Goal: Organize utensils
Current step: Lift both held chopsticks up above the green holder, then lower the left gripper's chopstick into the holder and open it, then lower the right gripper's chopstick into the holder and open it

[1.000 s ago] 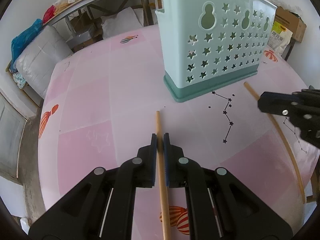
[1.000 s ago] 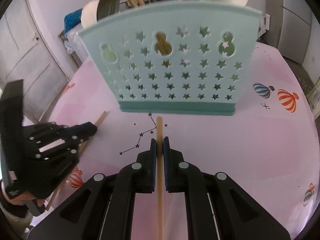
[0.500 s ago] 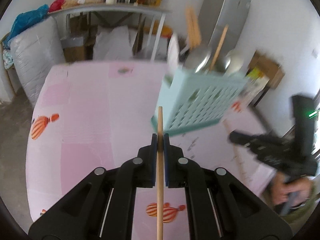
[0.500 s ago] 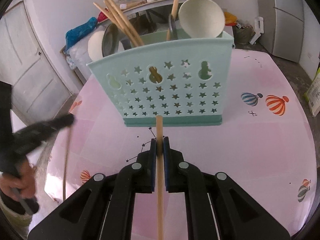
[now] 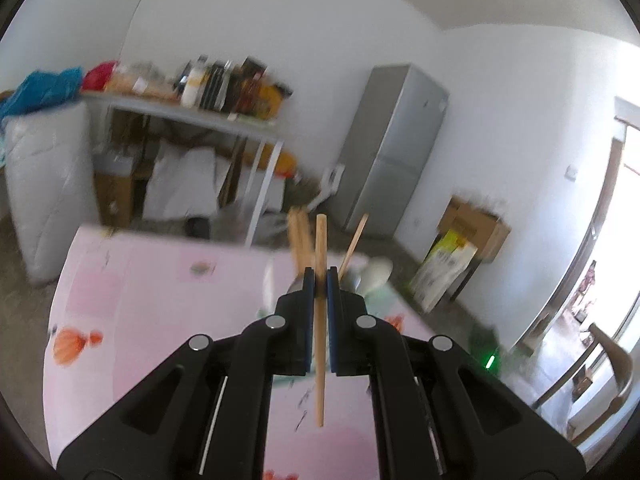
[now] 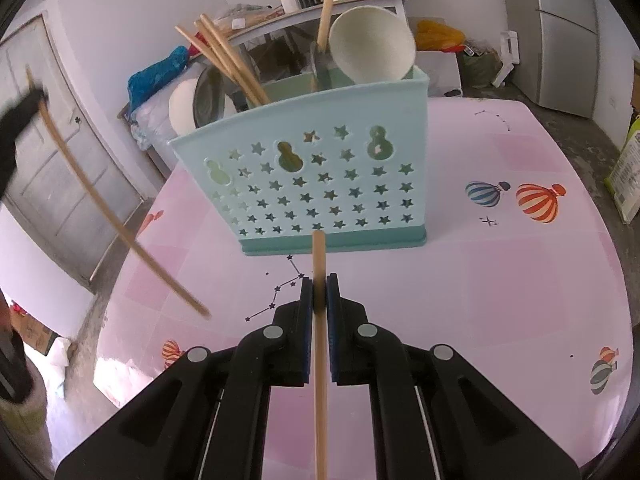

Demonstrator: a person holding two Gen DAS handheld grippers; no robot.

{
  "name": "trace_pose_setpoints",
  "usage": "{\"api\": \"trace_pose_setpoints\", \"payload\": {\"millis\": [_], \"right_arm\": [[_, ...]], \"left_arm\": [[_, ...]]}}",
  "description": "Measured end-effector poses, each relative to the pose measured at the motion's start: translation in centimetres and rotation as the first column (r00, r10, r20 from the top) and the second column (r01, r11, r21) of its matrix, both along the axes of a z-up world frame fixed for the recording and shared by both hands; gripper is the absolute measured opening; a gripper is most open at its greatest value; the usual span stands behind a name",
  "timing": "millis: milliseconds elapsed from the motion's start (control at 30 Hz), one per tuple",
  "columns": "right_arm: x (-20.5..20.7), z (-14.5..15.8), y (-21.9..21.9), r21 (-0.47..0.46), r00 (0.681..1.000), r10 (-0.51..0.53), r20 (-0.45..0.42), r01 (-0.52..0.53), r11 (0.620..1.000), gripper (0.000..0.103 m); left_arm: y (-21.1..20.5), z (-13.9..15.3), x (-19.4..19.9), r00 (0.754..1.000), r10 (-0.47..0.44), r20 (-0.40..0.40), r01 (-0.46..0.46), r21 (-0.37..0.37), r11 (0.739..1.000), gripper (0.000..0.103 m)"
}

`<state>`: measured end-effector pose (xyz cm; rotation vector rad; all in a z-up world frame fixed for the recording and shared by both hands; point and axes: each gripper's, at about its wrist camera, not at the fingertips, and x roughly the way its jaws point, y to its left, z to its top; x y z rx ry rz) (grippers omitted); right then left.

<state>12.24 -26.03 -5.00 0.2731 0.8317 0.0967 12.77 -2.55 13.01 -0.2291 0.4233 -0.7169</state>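
Closest to the right wrist camera, the right gripper (image 6: 319, 282) is closed on a wooden chopstick (image 6: 319, 320) that runs straight forward between its jaws, the tip ending just short of the base of a pale green utensil basket (image 6: 316, 184). The basket stands upright on a pink table (image 6: 500, 280) printed with balloons and star patterns, its front wall pierced with star-shaped holes. Inside it stand several wooden chopsticks (image 6: 224, 60) leaning left, a white ladle (image 6: 372, 46) and other spoons. To the left, blurred and raised well above the table, the left gripper (image 6: 20, 112) carries a second chopstick (image 6: 108, 208) slanting down to the right. From the left wrist camera, the left gripper (image 5: 319, 276) is clamped on that second chopstick (image 5: 320, 312), held in the air above the table (image 5: 160, 300). Beyond its tips the basket's contents show only as blurred chopsticks (image 5: 300, 236) and a pale spoon. Farther back are a cluttered shelf (image 5: 192, 96) and a grey fridge (image 5: 396, 148)
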Motion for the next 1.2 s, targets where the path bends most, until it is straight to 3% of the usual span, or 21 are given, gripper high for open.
{"api": "trace_pose_setpoints", "payload": {"millis": [233, 367, 533, 633, 767, 1000, 1200], "right_arm": [[0.2, 0.0, -0.6, 0.011, 1.000, -0.012, 0.005, 0.012, 1.000, 0.007], [0.3, 0.0, -0.8, 0.012, 1.000, -0.015, 0.006, 0.015, 1.000, 0.007], [0.4, -0.1, -0.7, 0.014, 1.000, -0.020, 0.003, 0.020, 1.000, 0.007], [0.4, -0.1, -0.6, 0.011, 1.000, -0.017, 0.000, 0.017, 1.000, 0.007], [0.2, 0.3, -0.6, -0.003, 1.000, -0.021, 0.011, 0.021, 1.000, 0.007], [-0.8, 3.5, -1.9, 0.008, 0.994, -0.053, 0.091, 0.052, 0.999, 0.007], [-1.9, 10.1, -3.1, 0.005, 0.952, -0.075, 0.296, 0.077, 0.997, 0.007]], "left_arm": [[-3.3, 6.1, 2.3, 0.987, -0.019, 0.159, 0.033, -0.089, 0.996, 0.004], [-5.3, 7.1, 3.9, 0.982, 0.002, 0.187, 0.021, -0.117, 0.993, 0.004], [-7.8, 3.1, 6.7, 0.995, 0.030, 0.098, -0.019, -0.113, 0.993, 0.004], [-8.6, -0.1, 7.5, 0.995, 0.072, 0.064, -0.068, -0.066, 0.995, 0.005], [-8.1, -3.2, 8.8, 0.995, 0.042, -0.090, -0.050, -0.086, 0.995, 0.006], [-5.2, -3.1, 6.3, 0.998, 0.055, -0.034, -0.058, -0.079, 0.995, 0.042], [-3.4, -2.6, 3.8, 0.998, 0.041, 0.051, -0.040, -0.023, 0.999, 0.057]]}}
